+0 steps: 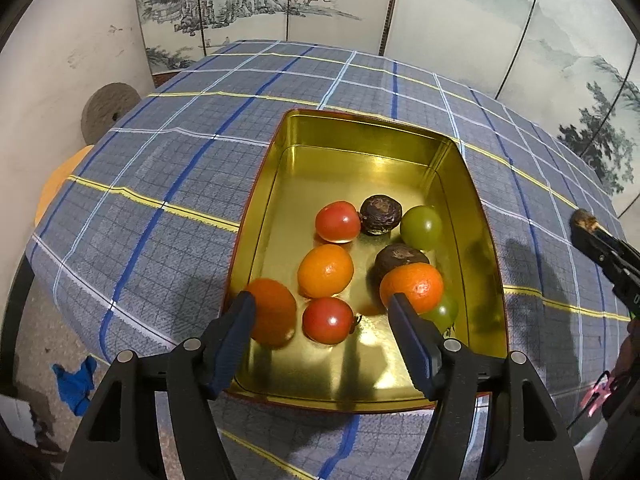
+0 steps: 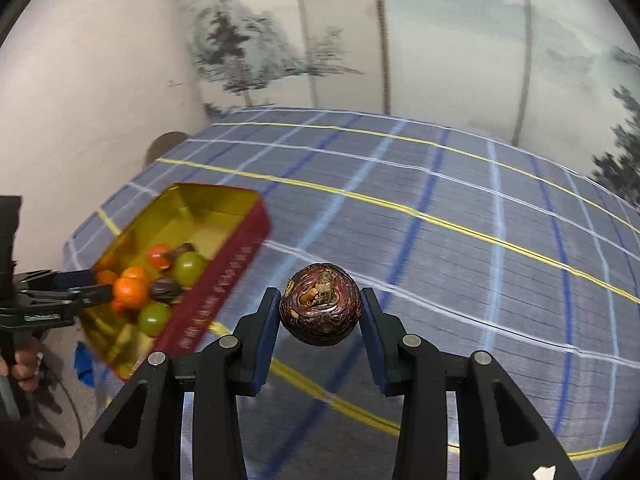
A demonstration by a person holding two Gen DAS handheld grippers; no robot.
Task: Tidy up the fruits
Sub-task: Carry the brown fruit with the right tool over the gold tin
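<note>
Carrying a wrinkled fruit toward the gold tin.

Our right tongs [image 2: 320, 310] pinch a dark passion fruit [image 2: 320, 304] above the checked tabletop [image 2: 460, 200], right of the tin [image 2: 224, 284]. Our left tongs [image 1: 320, 312] stand spread, empty, over the fruit pile's near end. We should keep the squeeze gentle and lower into the bare far end.

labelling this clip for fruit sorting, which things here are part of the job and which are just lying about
Part of the job:
- gold tin
- oranges, red tomatoes, green tomatoes, dark passion fruits inside it
- passion fruit held in the right gripper
- left gripper, open over the tin

Lying about:
- checked tablecloth
- painted screen
- blue cloth on the floor
</note>
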